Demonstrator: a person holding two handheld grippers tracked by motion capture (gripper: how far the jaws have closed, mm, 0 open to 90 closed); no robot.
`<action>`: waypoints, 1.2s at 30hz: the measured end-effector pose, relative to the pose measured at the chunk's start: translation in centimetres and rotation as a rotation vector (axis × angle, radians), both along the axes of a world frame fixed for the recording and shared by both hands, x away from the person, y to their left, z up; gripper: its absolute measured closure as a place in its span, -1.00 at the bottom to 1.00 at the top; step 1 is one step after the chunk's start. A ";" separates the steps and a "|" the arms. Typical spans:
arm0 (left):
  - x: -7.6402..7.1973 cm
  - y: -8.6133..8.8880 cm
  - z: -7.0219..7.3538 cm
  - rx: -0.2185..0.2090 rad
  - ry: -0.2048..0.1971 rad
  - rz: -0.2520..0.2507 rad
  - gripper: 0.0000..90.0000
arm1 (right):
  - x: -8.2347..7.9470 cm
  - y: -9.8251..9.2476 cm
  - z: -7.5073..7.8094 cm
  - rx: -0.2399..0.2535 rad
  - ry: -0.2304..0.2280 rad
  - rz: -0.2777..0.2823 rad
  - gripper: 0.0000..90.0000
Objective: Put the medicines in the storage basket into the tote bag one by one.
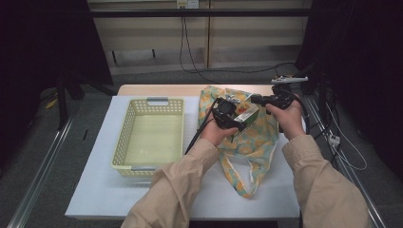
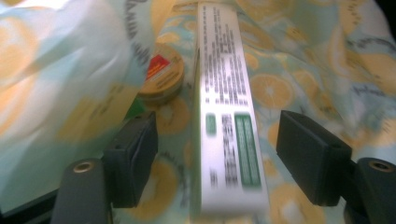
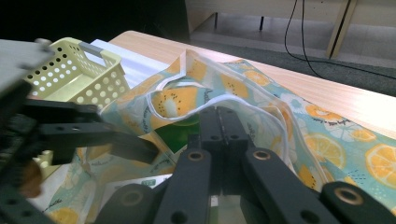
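Left hand-held gripper spread wide, straddling white-green box, pads clear of it. Right hand-held gripper pressed together on fruit-print bag rim. Box over bag opening, round yellow tin beside it inside. Yellow basket left on counter.

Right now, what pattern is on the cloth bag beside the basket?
Orange and lemon slices on pale blue-green fabric bag, white-trimmed; right gripper view shows it best.
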State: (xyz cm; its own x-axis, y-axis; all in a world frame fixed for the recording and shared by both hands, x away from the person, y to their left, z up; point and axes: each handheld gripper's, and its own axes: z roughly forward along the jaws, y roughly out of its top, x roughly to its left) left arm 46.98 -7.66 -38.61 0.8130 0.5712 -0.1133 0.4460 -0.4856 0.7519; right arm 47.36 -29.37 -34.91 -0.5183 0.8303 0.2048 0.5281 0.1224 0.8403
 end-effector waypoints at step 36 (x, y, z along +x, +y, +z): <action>-4.8 4.1 -2.4 -0.004 0.105 -0.108 -0.55 | -0.2 1.6 -0.7 -0.005 0.007 0.028 1.00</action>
